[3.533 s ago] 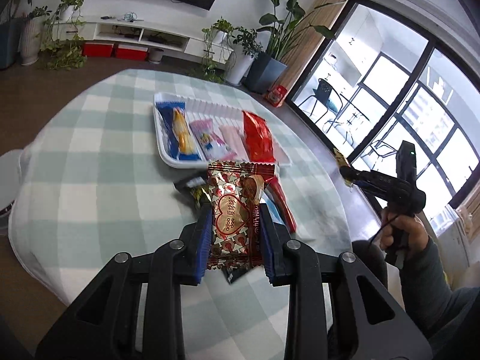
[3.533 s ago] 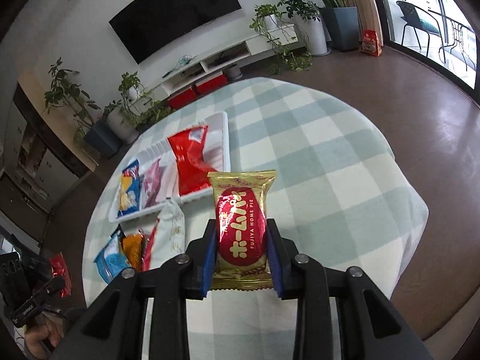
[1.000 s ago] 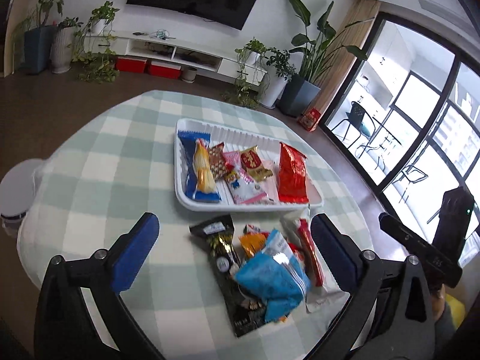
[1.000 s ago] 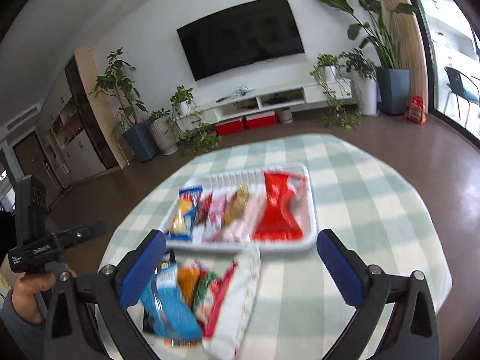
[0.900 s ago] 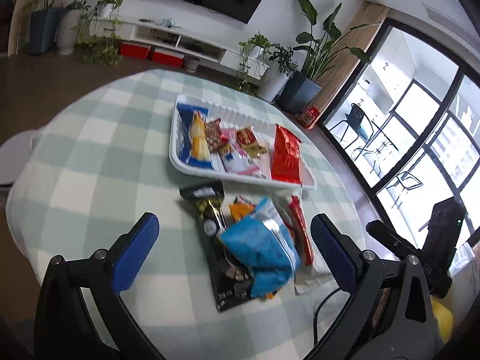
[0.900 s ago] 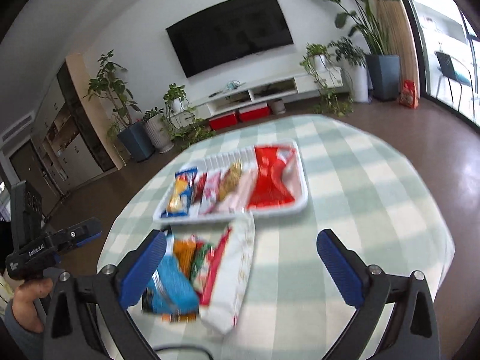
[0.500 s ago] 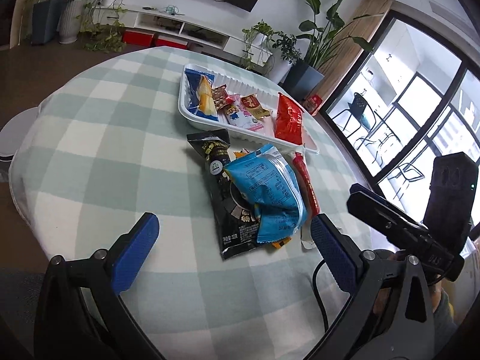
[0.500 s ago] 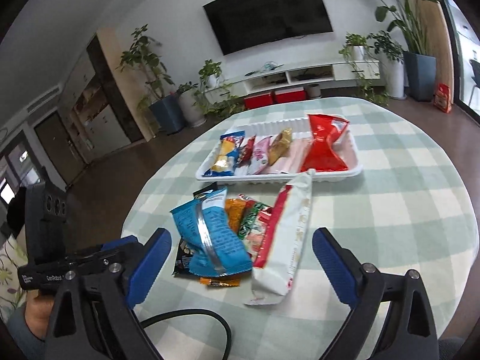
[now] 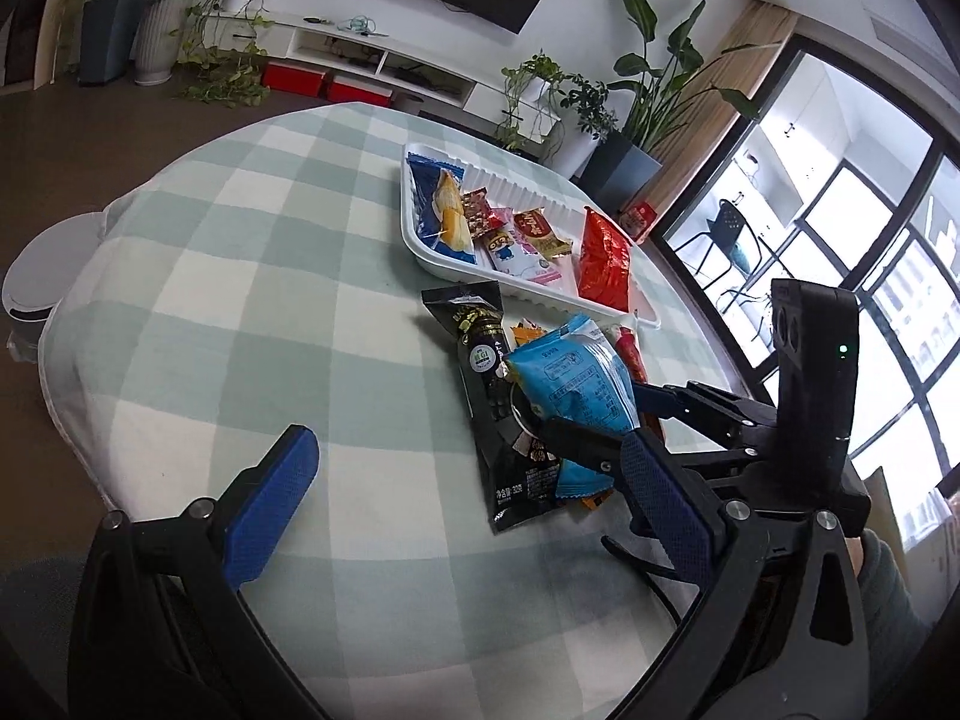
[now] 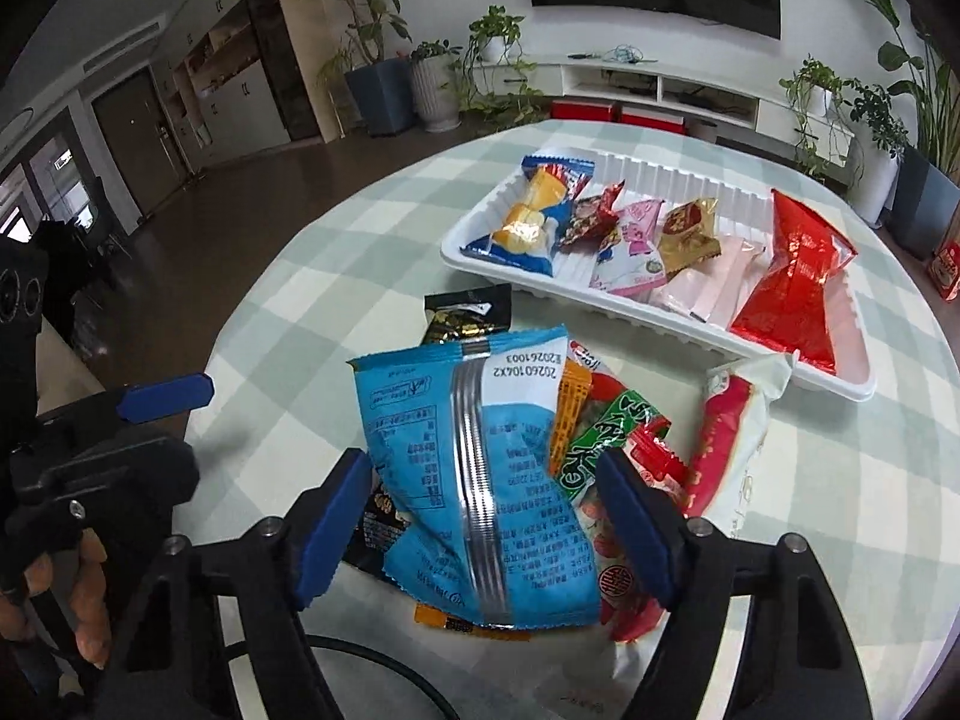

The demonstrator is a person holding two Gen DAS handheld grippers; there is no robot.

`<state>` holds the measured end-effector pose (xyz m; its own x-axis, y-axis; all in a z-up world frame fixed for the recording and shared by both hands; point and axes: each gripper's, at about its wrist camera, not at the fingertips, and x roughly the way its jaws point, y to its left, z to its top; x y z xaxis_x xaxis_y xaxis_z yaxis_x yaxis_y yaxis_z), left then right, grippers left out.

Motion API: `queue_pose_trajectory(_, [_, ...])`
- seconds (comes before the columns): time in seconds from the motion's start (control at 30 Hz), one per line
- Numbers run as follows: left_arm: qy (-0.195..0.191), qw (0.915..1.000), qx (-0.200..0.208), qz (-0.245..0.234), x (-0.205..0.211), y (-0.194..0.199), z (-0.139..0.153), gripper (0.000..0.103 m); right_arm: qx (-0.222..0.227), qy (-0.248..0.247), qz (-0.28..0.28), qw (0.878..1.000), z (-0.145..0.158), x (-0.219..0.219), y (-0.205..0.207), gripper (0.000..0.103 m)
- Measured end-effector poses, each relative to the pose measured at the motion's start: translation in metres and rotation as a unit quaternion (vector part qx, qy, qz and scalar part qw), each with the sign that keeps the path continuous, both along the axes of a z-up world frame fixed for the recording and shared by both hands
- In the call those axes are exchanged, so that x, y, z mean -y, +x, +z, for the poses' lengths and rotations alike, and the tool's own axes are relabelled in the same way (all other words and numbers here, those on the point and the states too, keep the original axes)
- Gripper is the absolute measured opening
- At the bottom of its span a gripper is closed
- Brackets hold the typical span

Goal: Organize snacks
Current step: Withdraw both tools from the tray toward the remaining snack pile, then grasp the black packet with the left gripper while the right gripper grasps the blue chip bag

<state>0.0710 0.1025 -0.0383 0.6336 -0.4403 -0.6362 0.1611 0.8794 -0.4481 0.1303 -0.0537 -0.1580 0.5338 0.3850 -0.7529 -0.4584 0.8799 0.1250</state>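
Blue packet (image 10: 474, 480), white tray (image 10: 660, 324), green-white check cloth (image 9: 240, 300).

Two black hand-held grippers with blue finger pads

The left gripper (image 9: 462, 504) and right gripper (image 10: 486, 525) have silver screws on black frames; a black cable (image 10: 384, 660) trails below, a green light (image 9: 843, 350) glows, and a grey-green sleeve (image 9: 888, 588) shows.

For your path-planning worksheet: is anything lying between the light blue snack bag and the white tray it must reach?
Nothing stands up in that gap. The light blue snack bag tops the pile; the white tray lies just beyond, only flat packets and tablecloth between. The right tool straddles the bag, jaws just closing.
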Motion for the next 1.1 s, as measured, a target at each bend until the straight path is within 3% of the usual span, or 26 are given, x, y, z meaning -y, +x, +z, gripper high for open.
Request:
queue_pose_trajectory(0.13, [0.004,1.0000,-0.004,-0.001,0.001,0.001,-0.002,0.102,-0.018,-0.007,0.011,1.000,-0.008,-0.004,0.002,0.065])
queue_pose_trajectory(0.33, [0.010,0.9999,-0.008,-0.001,0.004,0.004,-0.003,0.102,-0.026,0.028,0.004,0.999,-0.008,0.007,-0.002,0.052])
queue_pose_trajectory(0.7, [0.083,0.9944,-0.056,-0.032,0.052,0.050,-0.018,0.100,-0.013,0.121,-0.083,0.989,0.007,0.063,-0.033,0.050])
queue_pose_trajectory(0.77, [0.099,0.9922,-0.065,-0.040,0.062,0.061,-0.025,0.079,-0.008,0.123,-0.088,0.988,0.010,0.069,-0.038,0.050])
queue_pose_trajectory(0.83, [0.118,0.9887,-0.080,-0.046,0.068,0.070,-0.035,0.066,0.001,0.123,-0.088,0.988,0.014,0.072,-0.043,0.050])
queue_pose_trajectory(1.1, [0.152,0.9833,-0.085,-0.054,0.060,0.080,-0.037,0.058,0.010,0.132,-0.085,0.987,0.018,0.079,-0.048,0.050])
